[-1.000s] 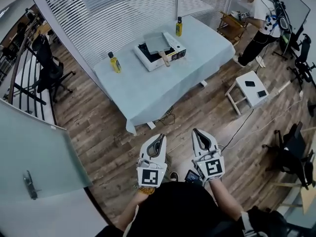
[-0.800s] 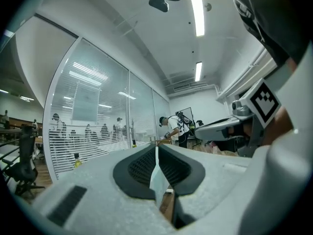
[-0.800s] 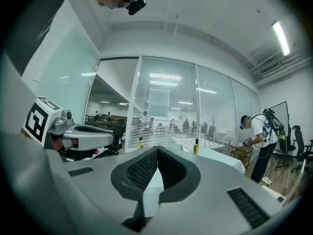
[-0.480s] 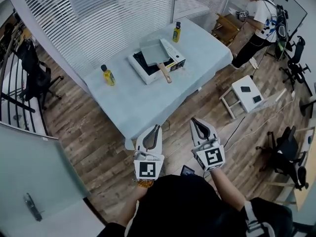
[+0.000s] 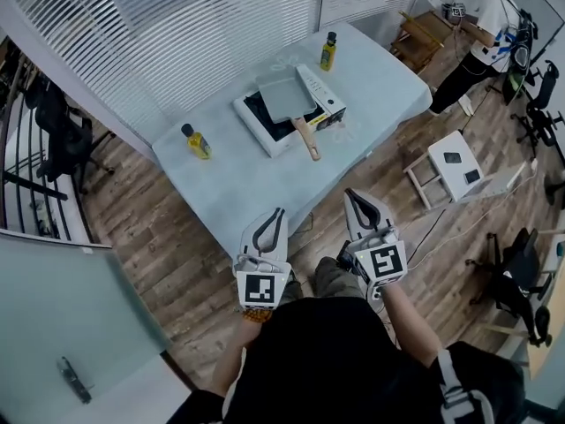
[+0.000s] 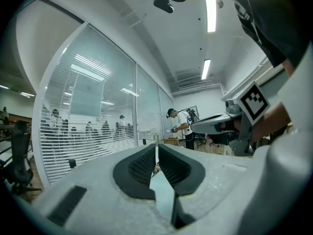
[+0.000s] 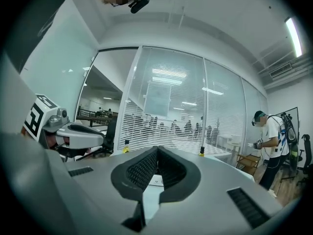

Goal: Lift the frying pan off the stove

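Nearing the pale cloth-draped counter [image 5: 231,179], which lay farther off a second ago, the left hand-held gripper [image 5: 279,212] and right hand-held gripper [image 5: 351,194] are both pinched together, empty. The square grey frying pan [image 5: 285,95], wooden-handled, sits on the flat white stove [image 5: 323,95] mid-counter.

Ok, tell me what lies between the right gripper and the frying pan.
In the head view, only bare tablecloth up to its near edge: no object stands between the right gripper, shut and empty, and the frying pan on the stove.
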